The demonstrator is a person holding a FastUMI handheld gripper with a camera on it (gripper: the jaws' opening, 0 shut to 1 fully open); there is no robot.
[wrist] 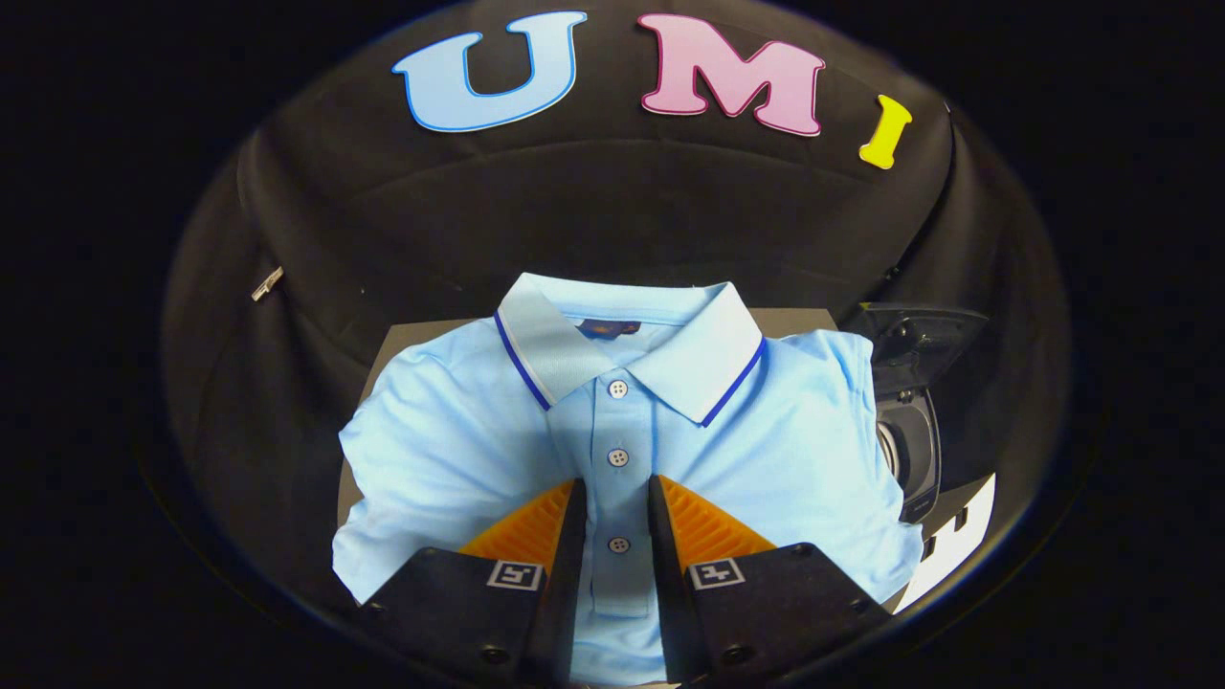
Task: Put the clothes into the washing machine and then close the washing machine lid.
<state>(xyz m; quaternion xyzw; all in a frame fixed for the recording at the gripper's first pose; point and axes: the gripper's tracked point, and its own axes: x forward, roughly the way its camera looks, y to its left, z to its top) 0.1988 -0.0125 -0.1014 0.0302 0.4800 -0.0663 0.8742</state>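
Lay flat and folded across the desk (794, 321) — light-blue polo shirt (450, 450), white collar edged dark blue, 3 buttons down the placket. Gripper (617, 493) fingers slightly apart, straddling the placket, clamped on nothing. Washing machine (909, 431) beside the desk's right edge — lid raised.

Gripper (615, 498): two fingers (536, 536) with ribbed sloping faces, set on dark blocks, each block with a small square black-and-white marker and round screws near the base.

grey table (794, 321), folded polo shirt (459, 450) on it
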